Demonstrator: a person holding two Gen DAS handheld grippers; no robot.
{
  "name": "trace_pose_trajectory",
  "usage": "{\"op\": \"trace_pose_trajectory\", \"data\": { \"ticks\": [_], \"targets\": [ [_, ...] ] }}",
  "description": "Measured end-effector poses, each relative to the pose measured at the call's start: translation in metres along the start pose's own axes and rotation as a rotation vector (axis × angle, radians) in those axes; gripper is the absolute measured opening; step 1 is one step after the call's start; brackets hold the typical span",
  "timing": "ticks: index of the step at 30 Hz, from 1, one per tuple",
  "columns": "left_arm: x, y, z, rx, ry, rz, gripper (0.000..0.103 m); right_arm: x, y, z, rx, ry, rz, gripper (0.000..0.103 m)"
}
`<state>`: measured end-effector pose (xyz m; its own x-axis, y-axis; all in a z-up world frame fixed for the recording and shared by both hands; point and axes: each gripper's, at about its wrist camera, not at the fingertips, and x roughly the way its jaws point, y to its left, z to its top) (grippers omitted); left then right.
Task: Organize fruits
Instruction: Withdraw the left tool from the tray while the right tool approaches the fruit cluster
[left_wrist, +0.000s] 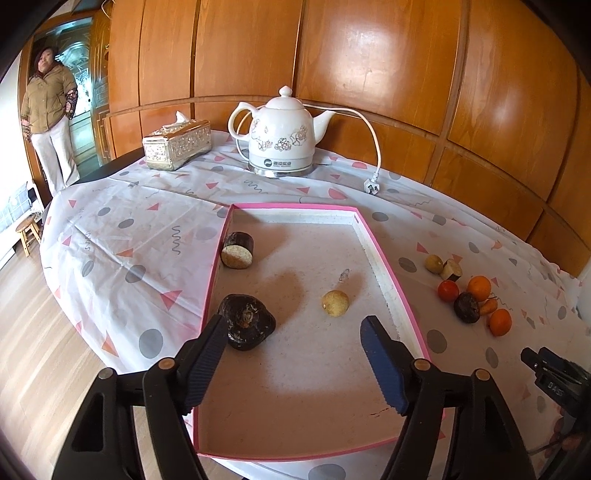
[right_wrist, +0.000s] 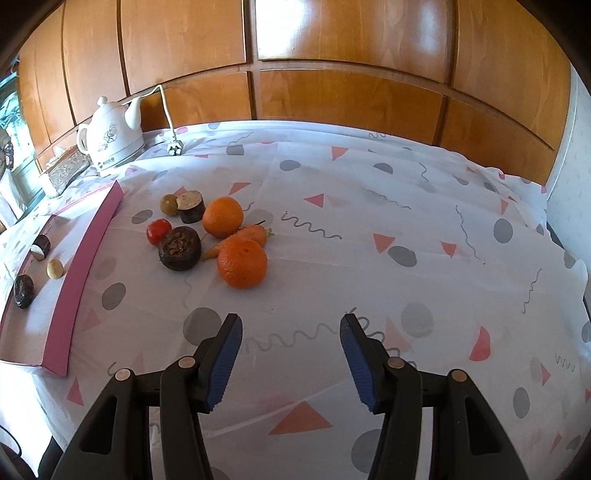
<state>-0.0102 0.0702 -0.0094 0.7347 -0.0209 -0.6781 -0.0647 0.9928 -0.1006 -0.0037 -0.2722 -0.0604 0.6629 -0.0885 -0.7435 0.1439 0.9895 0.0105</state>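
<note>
**Three pieces boxed, seven still loose on the cloth**

Three items sit in the pink-rimmed box (left_wrist: 384, 258): a dark cut cylinder w/ pale face (left_wrist: 237, 250) near the far-left wall; a dark lumpy fruit (left_wrist: 245, 326) near the left wall, closer in; a small tan ball (left_wrist: 335, 303) towards the right wall. All three well apart from each other.

The rest lie in a loose cluster on the tablecloth (right_wrist: 369, 258), to the right of the box: near orange (right_wrist: 242, 263); far orange (right_wrist: 222, 216); carrot (right_wrist: 243, 238) wedged between them, touching both; dark round fruit (right_wrist: 180, 248); red tomato (right_wrist: 159, 231); cut dark stub (right_wrist: 190, 206); olive-brown ball (right_wrist: 168, 204).

Left gripper (left_wrist: 295, 328) hovers over the box, jaws spread wide, nothing held; its left pad is just beside the lumpy fruit, whether it touches I can't tell. Right gripper (right_wrist: 291, 328) is over bare cloth, short of the cluster, also wide apart & empty.

Handling, as I judge it: oranges are firm, roundish, fairly heavy, prob. the easiest; grip across the widest part, since a high pinch would squirt one out. Near orange is the obvious first pick, but pulling it may roll the carrot. Tomato looks smooth & soft; light squeeze only. Carrot is stiff & tapered; take it at the thick end, across its width. Cut stubs have flat faces, so should sit steady; clamp on the curved sides.
</note>
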Motion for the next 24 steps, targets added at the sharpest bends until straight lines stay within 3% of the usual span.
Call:
{"op": "trace_pose_trajectory", "data": {
  "ticks": [16, 24],
  "targets": [
    [0.001, -0.012, -0.004, 0.044, 0.005, -0.060, 0.076, 0.010, 0.009, 0.024, 0.016, 0.008, 0.090, 0.056],
    [0.001, -0.017, -0.004, 0.067, -0.003, -0.078, 0.079, 0.025, 0.022, 0.063, -0.007, -0.003, 0.131, 0.056]
  ]
}}
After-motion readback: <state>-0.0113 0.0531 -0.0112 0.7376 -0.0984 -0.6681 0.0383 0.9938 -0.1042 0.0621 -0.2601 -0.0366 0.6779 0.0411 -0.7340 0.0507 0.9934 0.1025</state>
